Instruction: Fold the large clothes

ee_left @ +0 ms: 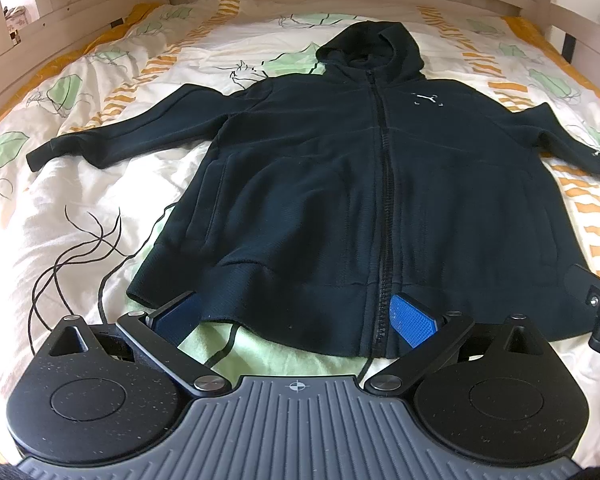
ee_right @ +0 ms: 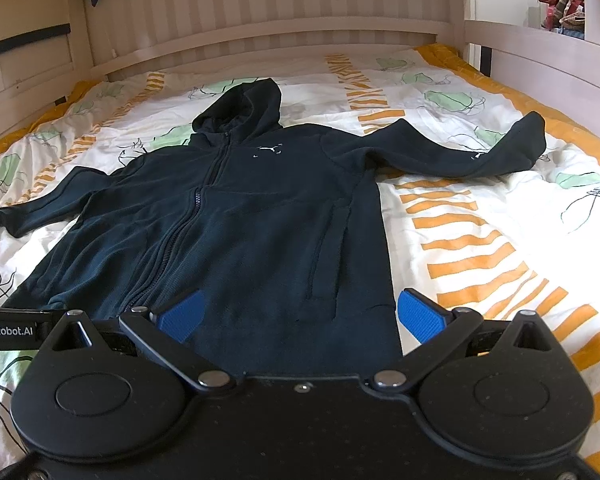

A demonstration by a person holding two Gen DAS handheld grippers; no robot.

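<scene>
Both grippers, left [ee_left: 296, 316] and right [ee_right: 302, 314], jaws apart, at hoodie [ee_left: 360, 184] hem; hoodie flat on bed [ee_right: 480, 240], sleeves spread.

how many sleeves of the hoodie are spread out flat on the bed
2. The dark zip-up hoodie lies face up; one long sleeve reaches right toward the yellow-edged bedsheet, the other sleeve stretches left. Neither is folded in.

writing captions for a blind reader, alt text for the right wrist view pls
A dark zip-up hoodie lies flat, front up, sleeves spread, on a patterned bedspread. The open right gripper straddles its hem near the camera.
</scene>
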